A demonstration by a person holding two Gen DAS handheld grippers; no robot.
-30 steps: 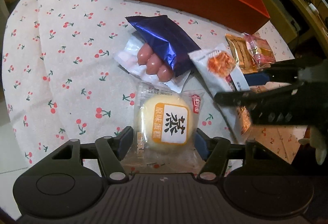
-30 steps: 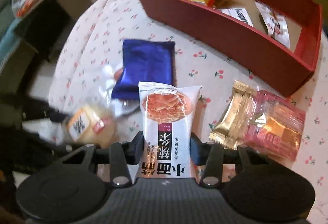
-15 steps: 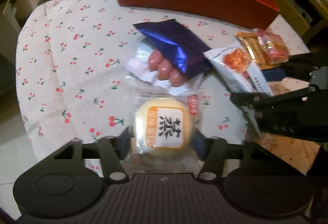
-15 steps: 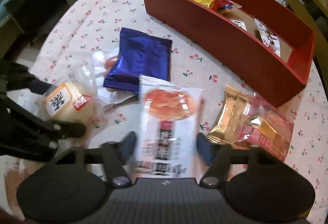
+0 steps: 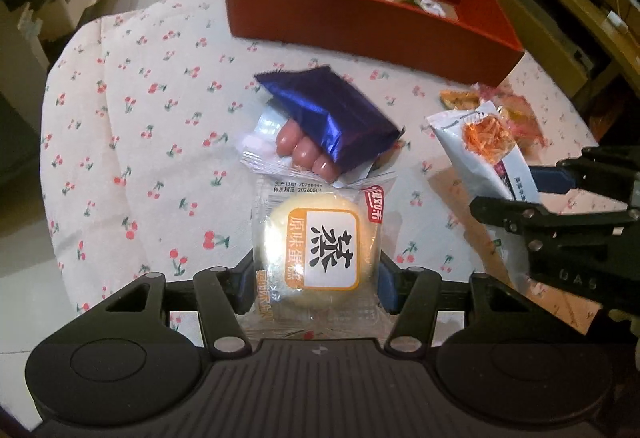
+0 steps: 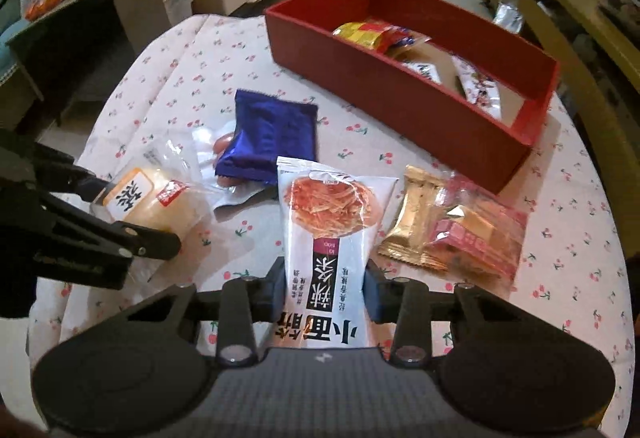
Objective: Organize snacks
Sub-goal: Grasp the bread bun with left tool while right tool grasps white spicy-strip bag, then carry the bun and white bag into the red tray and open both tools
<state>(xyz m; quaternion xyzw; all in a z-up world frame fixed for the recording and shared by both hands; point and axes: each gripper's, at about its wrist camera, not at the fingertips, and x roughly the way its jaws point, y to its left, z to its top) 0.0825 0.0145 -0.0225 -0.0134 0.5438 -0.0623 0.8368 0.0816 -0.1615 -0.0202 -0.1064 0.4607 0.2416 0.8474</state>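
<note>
A: Where do the two packs sit right now?

B: The round cake pack (image 5: 318, 250) is between the jaws of the left gripper (image 5: 316, 288), and the pads look pressed against its wrapper, so I read that as a grip. The white noodle-snack pack (image 6: 332, 238) sits between the jaws of the right gripper (image 6: 325, 290); those jaws are closing, and the pads already pinch the pack's near end.

A: And the goal?

B: The red box (image 6: 400, 109), on the far side of the cherry-print surface (image 5: 132, 141). It already has a yellow-red packet (image 6: 372, 33) and a couple of others inside.

A: Which relation matters for the next move?

B: In the right wrist view the box lies ahead and to the right of the jaws, its long axis running from far left to near right. The noodle pack's long axis points straight away from the jaws, towards the box wall. The right gripper looks nearer to the box's open right part; the left one has the blue pack (image 5: 328, 125) and the sausage pack (image 5: 280, 149) lying between it and the box.

A: Anything else loose?

B: A gold pack (image 6: 412, 213) and a pink pack (image 6: 476, 238), just right of the noodle pack.
</note>
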